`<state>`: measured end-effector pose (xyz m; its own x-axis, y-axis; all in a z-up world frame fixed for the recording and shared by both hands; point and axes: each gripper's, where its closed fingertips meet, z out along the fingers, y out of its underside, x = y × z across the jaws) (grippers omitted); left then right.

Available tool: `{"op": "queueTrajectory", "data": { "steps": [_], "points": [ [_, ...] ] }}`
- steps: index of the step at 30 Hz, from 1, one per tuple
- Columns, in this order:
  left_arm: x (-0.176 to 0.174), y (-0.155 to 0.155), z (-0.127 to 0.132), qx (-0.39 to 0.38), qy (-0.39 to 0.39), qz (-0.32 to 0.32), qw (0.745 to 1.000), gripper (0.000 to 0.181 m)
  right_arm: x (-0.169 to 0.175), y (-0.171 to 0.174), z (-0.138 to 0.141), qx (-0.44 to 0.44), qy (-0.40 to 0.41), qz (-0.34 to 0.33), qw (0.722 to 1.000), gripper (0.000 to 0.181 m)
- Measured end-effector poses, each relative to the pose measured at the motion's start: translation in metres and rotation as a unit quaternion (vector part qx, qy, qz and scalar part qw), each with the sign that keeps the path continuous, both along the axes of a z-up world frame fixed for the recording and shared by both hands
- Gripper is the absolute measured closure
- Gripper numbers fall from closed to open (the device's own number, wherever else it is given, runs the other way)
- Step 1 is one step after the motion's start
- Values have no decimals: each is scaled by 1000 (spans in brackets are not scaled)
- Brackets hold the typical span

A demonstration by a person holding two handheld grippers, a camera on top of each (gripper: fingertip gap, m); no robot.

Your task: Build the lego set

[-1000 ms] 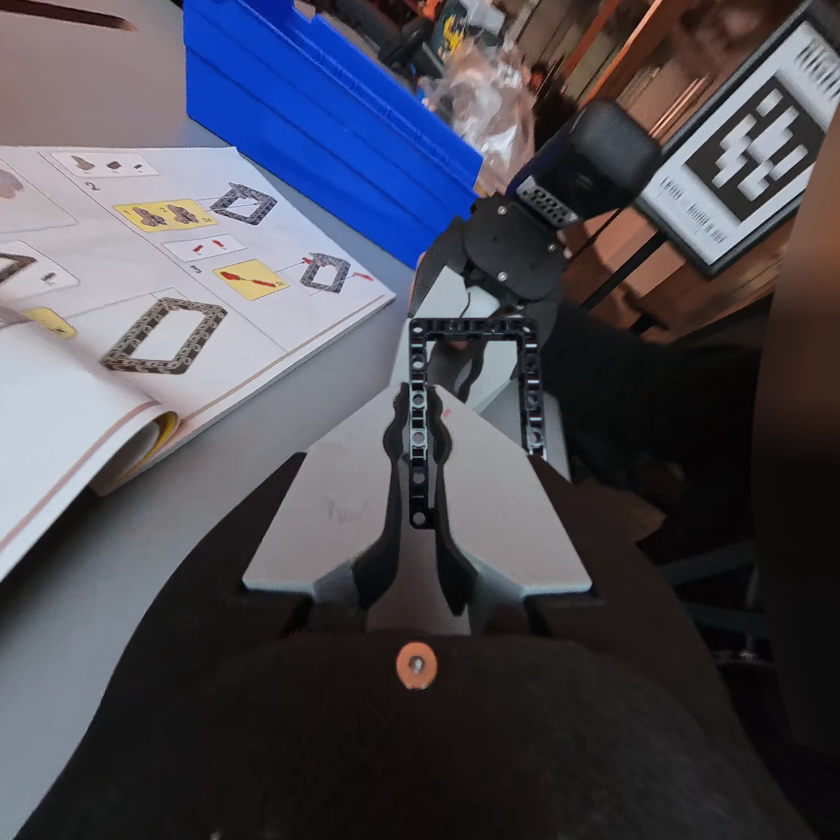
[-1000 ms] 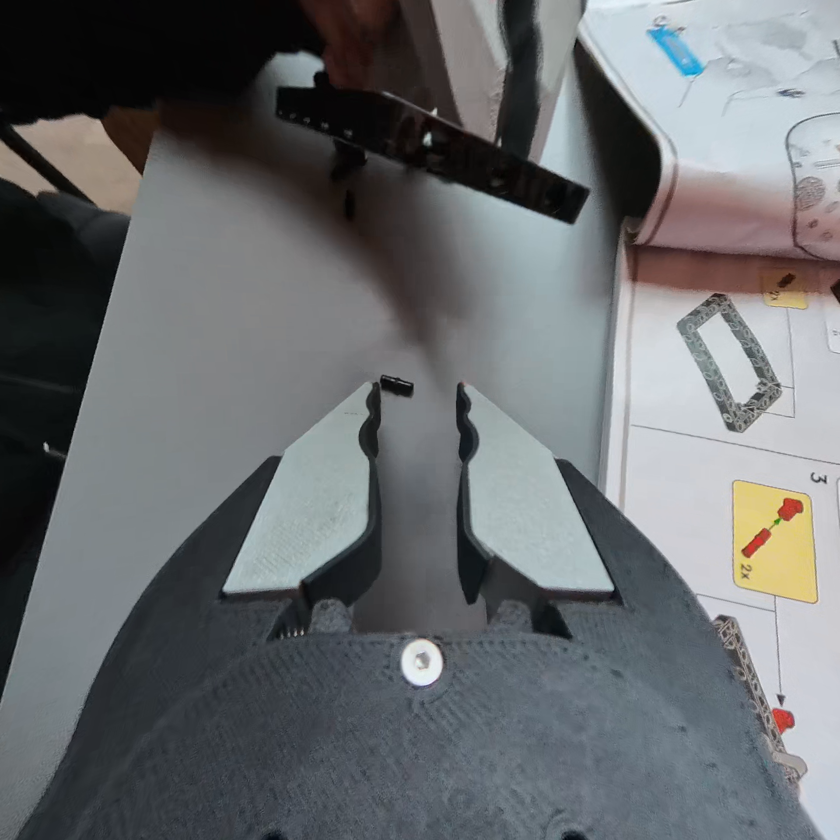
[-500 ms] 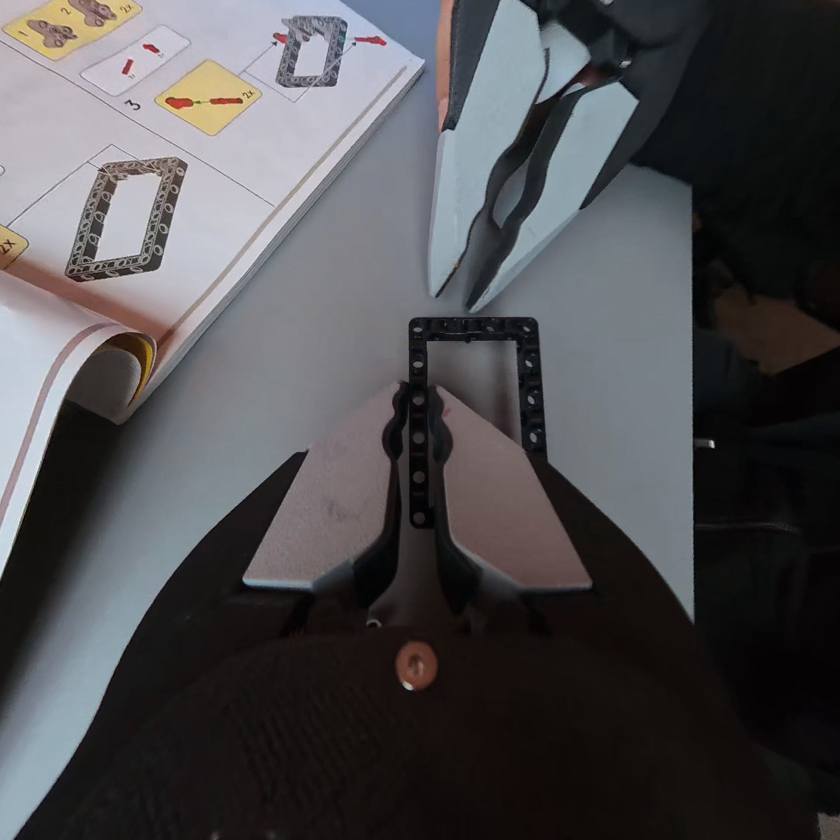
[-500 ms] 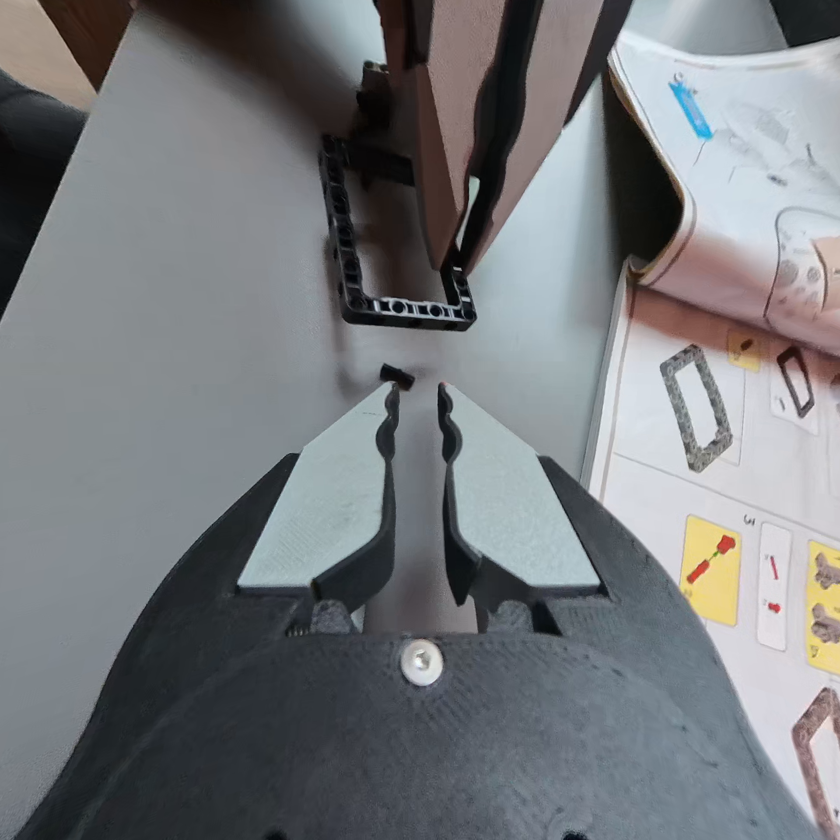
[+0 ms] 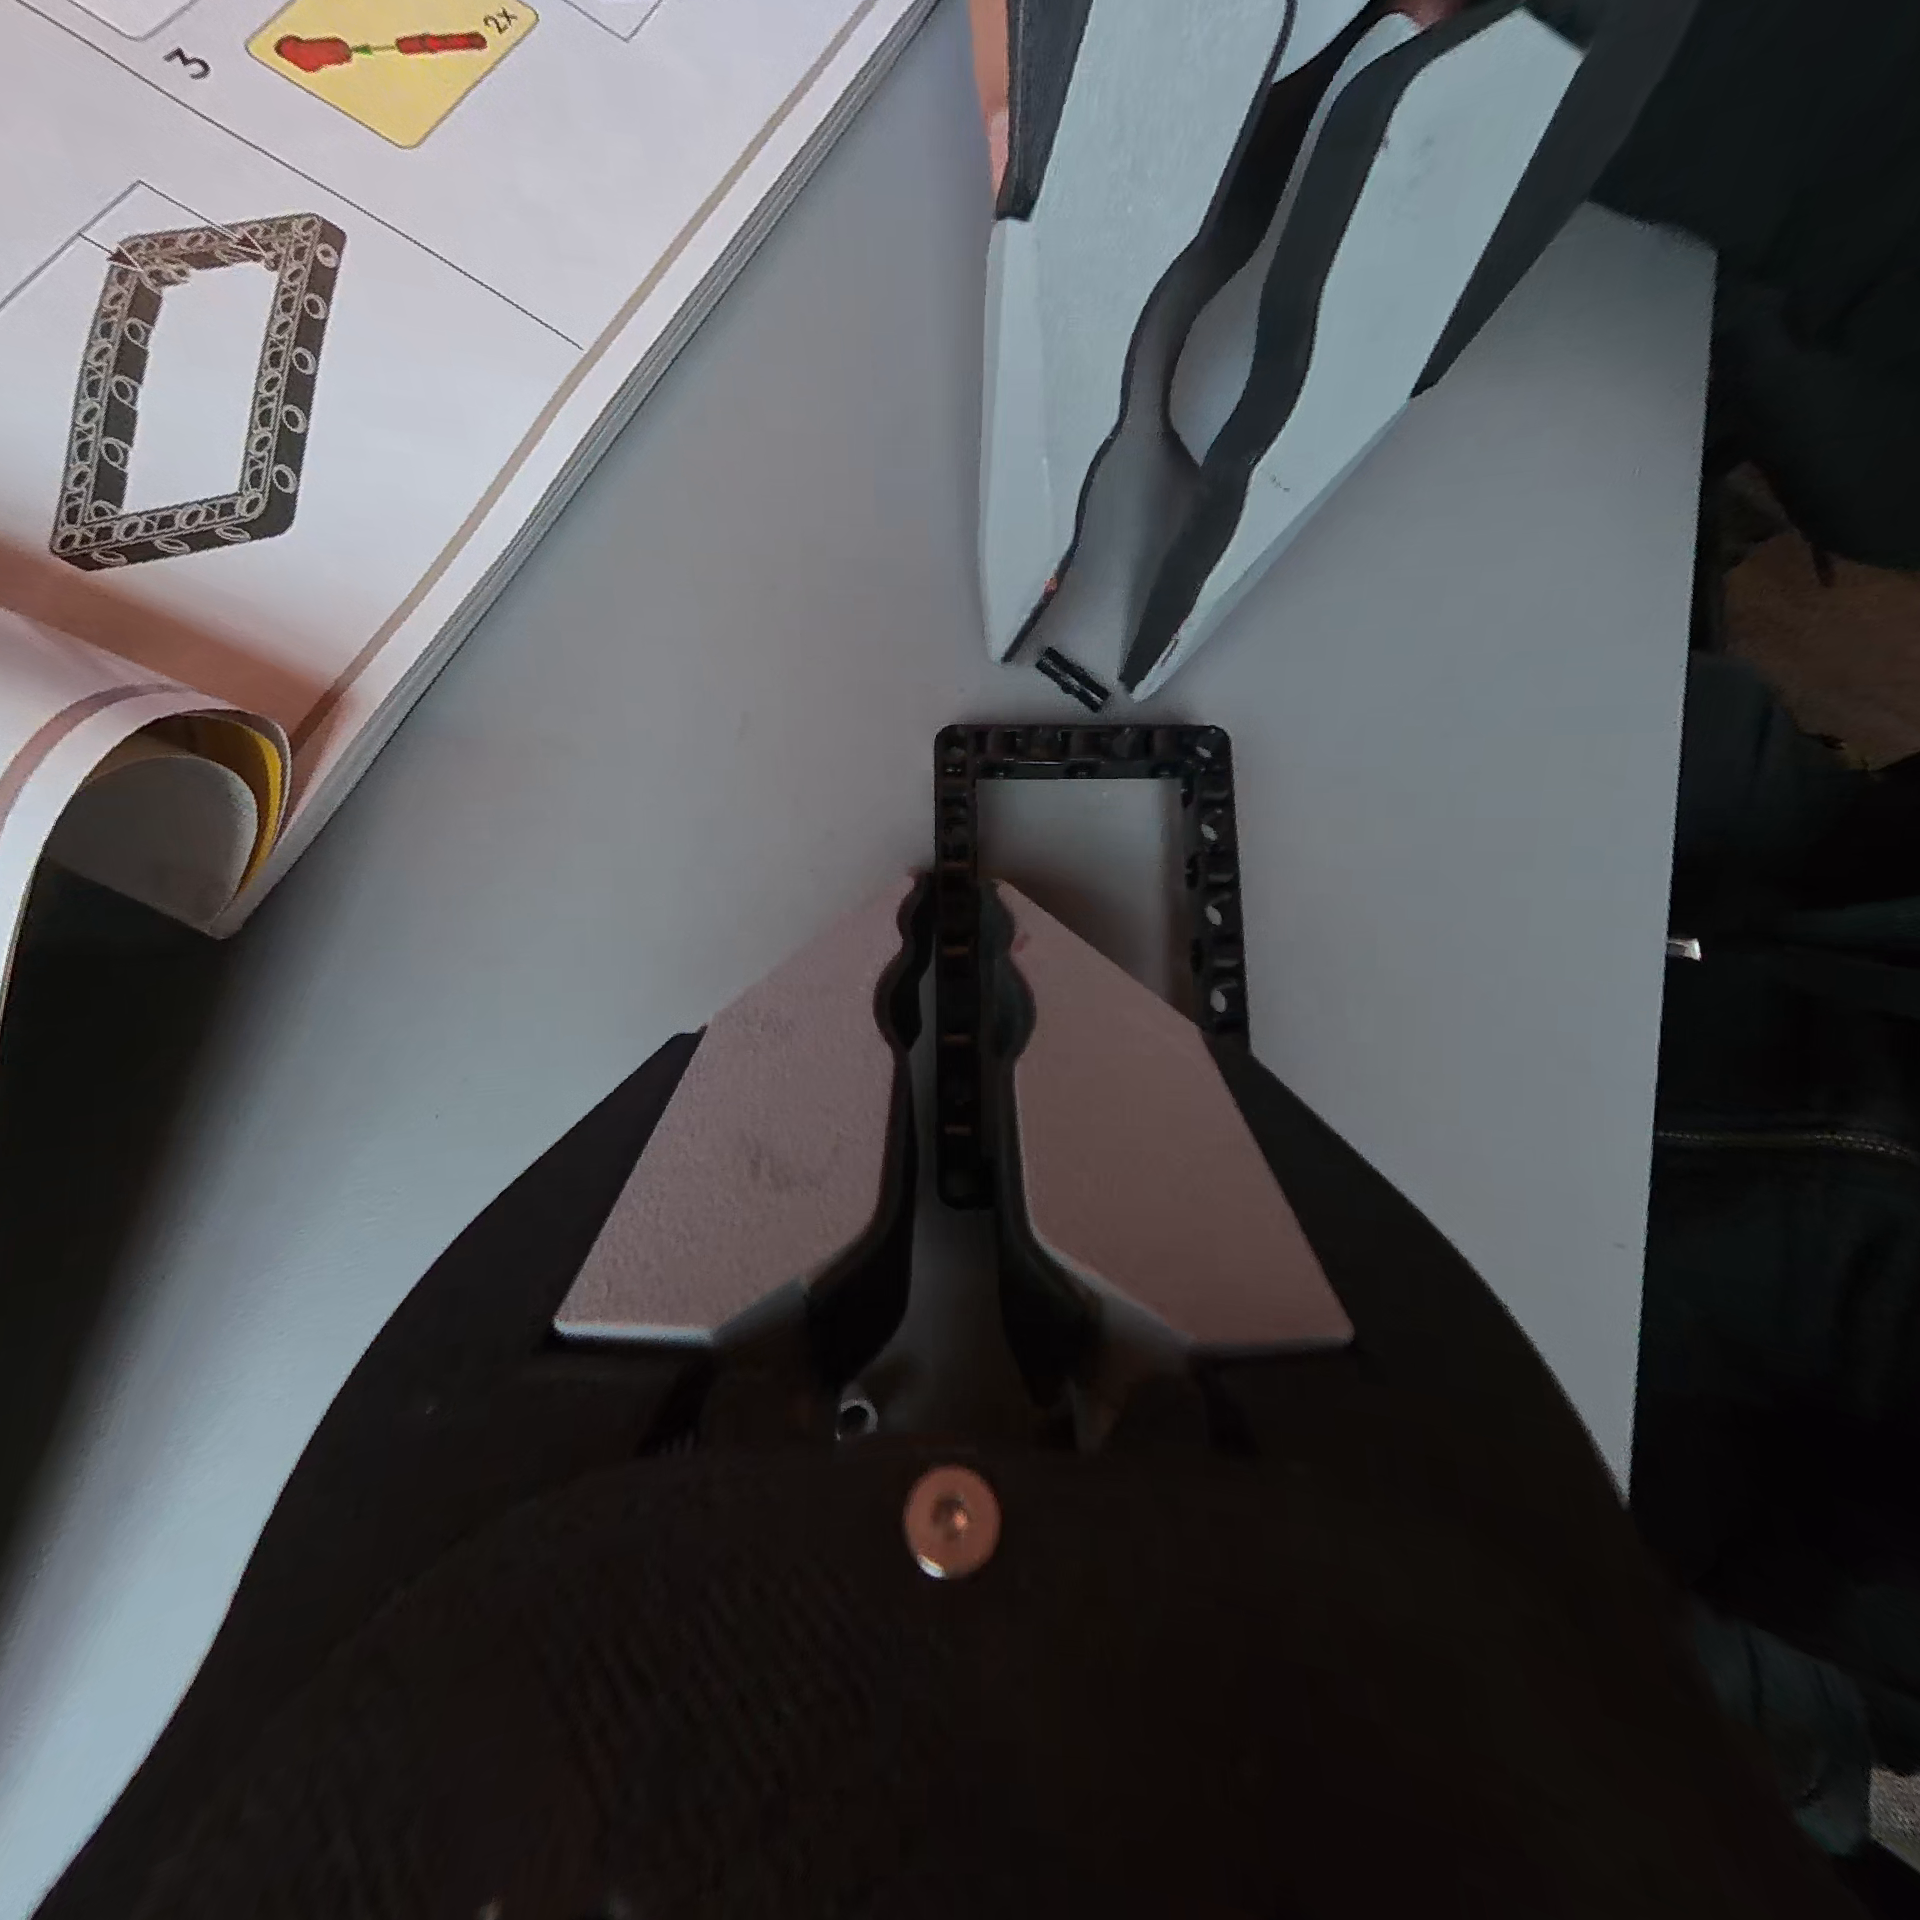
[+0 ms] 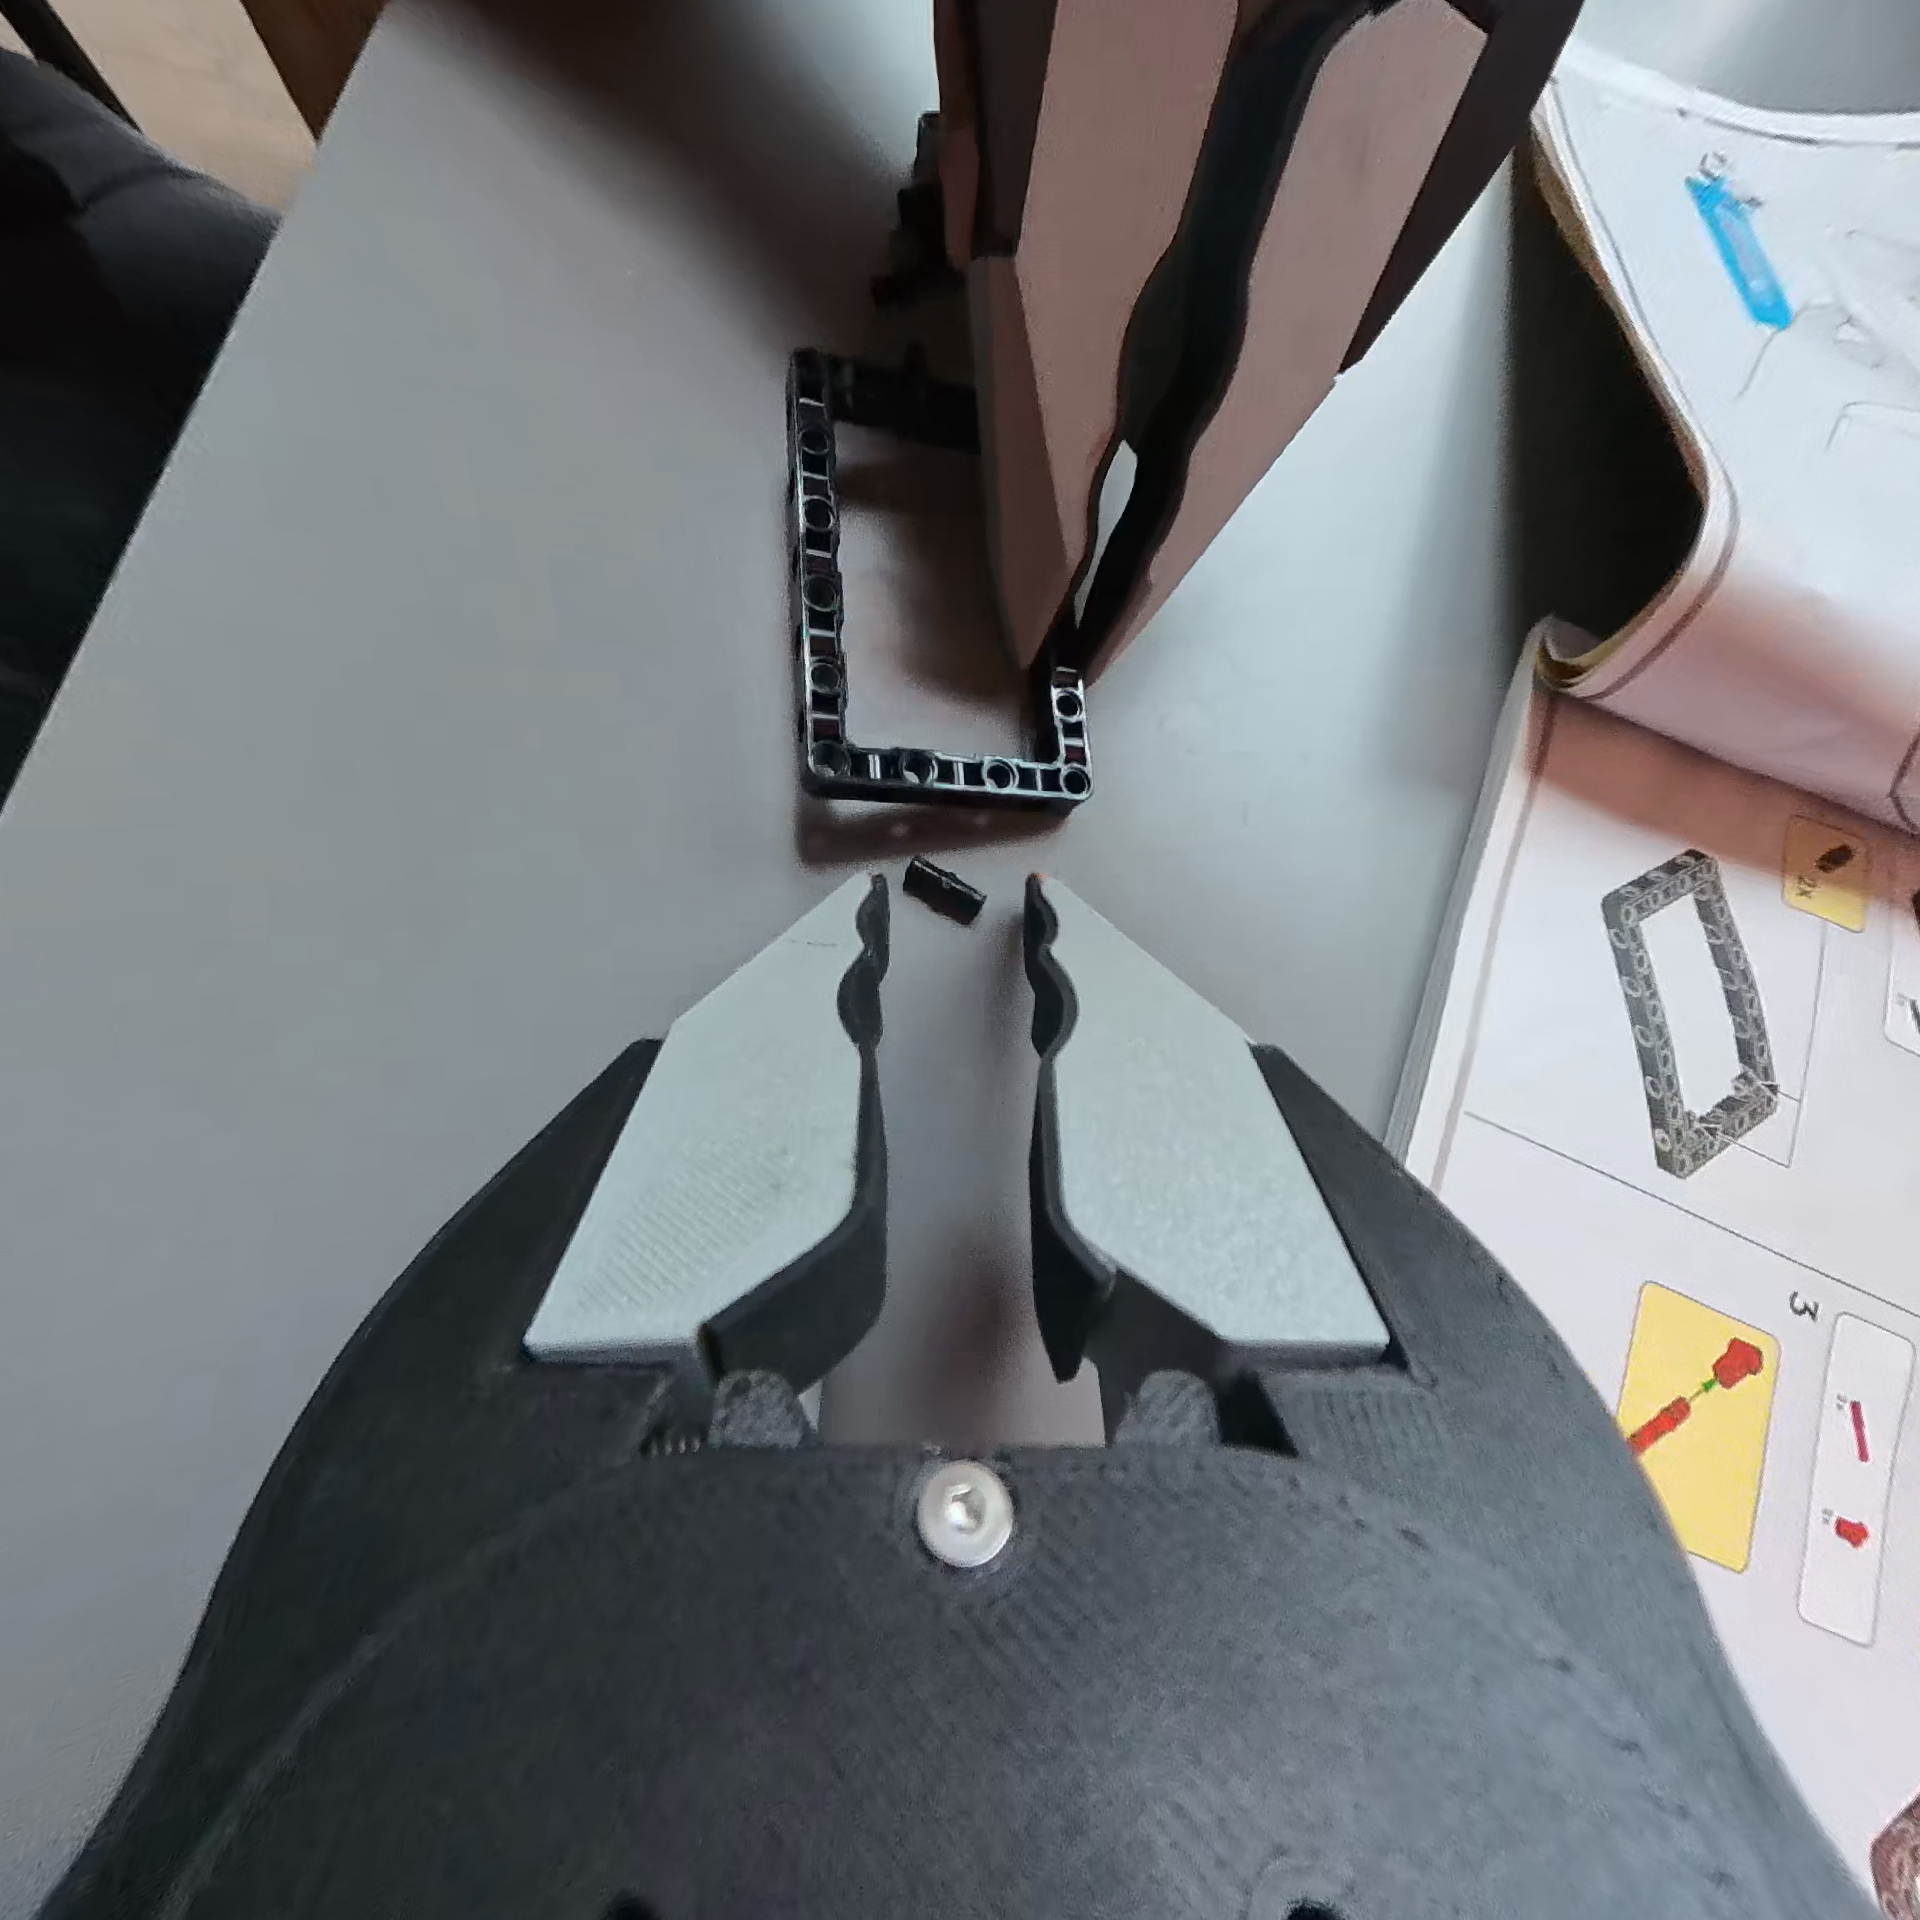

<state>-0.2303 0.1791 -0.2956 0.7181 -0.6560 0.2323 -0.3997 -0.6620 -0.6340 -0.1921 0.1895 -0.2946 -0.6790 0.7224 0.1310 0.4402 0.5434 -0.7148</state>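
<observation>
Gripping black frame (image 5: pixel 1081 750), left hand-held gripper (image 5: pixel 958 883); right hand-held gripper (image 6: pixel 954 883) parted around pin (image 6: pixel 941 891).

Left wrist view: close, looking down along own fingers at grey table (image 5: pixel 623 831); right wrist view: close, facing opposite way; shared: black frame (image 5: pixel 1081 750) (image 6: pixel 951 774), small black pin (image 5: pixel 1070 677) (image 6: pixel 942 890), instruction booklet (image 5: pixel 468 312) (image 6: pixel 1621 1039).

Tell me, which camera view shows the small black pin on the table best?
The right wrist view: the small black pin lies large and unobstructed just ahead of the open right claw. In the left wrist view it appears smaller, farther off, beyond the black frame.
</observation>
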Motion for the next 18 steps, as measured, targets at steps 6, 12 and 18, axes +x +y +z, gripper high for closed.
{"op": "queueTrajectory", "data": {
  "steps": [6, 12, 18],
  "points": [
    [3, 1, 0, 3, -2, -1, 1000, 176, 1, 1, -1, -8, -7, -1, 1000, 157],
    [6, 1, 0, 8, -1, -3, 1000, 176, 2, -1, -1, -10, -10, 4, 1000, 162],
    [7, 2, 0, 12, 2, -5, 1000, 175, 6, 0, -2, -1, -15, 6, 1000, 176]
  ]
}}
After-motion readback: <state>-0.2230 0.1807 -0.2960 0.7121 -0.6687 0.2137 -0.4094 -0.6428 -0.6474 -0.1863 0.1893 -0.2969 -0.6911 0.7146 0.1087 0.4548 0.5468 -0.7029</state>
